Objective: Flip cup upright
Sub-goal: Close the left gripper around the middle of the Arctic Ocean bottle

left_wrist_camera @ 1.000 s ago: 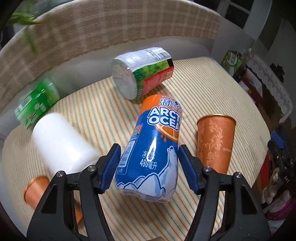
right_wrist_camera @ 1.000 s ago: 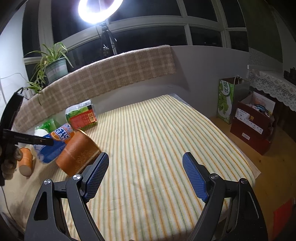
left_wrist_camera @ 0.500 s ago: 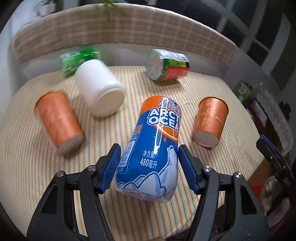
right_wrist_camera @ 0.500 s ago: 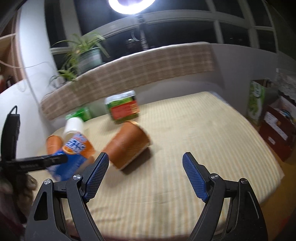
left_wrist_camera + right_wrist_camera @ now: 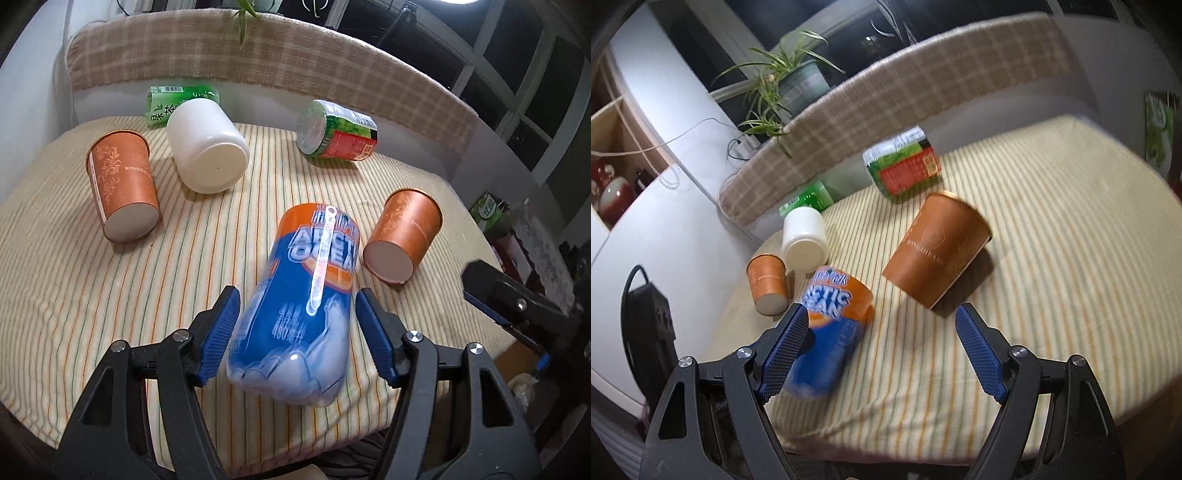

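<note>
Striped tablecloth (image 5: 110, 280), dark windows (image 5: 517, 66) | left fingers (image 5: 221, 325) flank bottle (image 5: 299, 314), grip unclear | right fingers (image 5: 979, 350) apart

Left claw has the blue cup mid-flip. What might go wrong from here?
1. The blue cup looks smeared while the left claw is sharp, so it may be pivoting or slipping between the pads.
2. It is tilted near the front edge of the table; if dropped, it could roll off.
3. The orange cup lies on its side close by; swinging the blue cup upright could knock it rolling.
</note>
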`<state>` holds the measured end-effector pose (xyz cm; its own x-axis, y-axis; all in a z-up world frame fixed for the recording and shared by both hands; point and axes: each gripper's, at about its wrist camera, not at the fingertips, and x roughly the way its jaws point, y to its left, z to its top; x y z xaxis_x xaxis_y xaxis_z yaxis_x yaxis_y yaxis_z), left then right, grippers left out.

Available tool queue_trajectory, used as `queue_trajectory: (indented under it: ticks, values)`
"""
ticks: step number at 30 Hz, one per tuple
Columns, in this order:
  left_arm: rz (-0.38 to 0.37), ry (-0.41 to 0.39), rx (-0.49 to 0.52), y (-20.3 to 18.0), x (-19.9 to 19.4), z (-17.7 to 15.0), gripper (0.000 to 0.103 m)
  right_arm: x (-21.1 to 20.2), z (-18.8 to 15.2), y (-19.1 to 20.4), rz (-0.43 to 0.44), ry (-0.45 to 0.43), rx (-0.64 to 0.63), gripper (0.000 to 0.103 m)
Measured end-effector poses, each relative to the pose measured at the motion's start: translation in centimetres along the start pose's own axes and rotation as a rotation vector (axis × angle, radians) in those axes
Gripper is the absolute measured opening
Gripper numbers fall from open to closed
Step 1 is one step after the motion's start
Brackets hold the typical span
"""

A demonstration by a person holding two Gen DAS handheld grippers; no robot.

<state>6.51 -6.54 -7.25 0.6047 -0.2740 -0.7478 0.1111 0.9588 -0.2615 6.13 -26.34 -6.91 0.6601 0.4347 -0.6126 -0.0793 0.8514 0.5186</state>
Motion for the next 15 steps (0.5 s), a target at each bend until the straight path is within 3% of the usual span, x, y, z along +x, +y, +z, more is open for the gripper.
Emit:
queue_trajectory:
  ticks: [12, 15]
  values:
    - [-0.025, 0.007, 0.019, 2.1, -2.5, -1.1, 0.078, 2.0, 0.0, 0.6, 0.045, 0.109, 0.103, 0.082]
    - [0.003, -0.015, 0.044, 3.2, -4.2, -1.7, 0.078, 2.8, 0.3, 1.1, 0.063, 0.146, 0.115, 0.082]
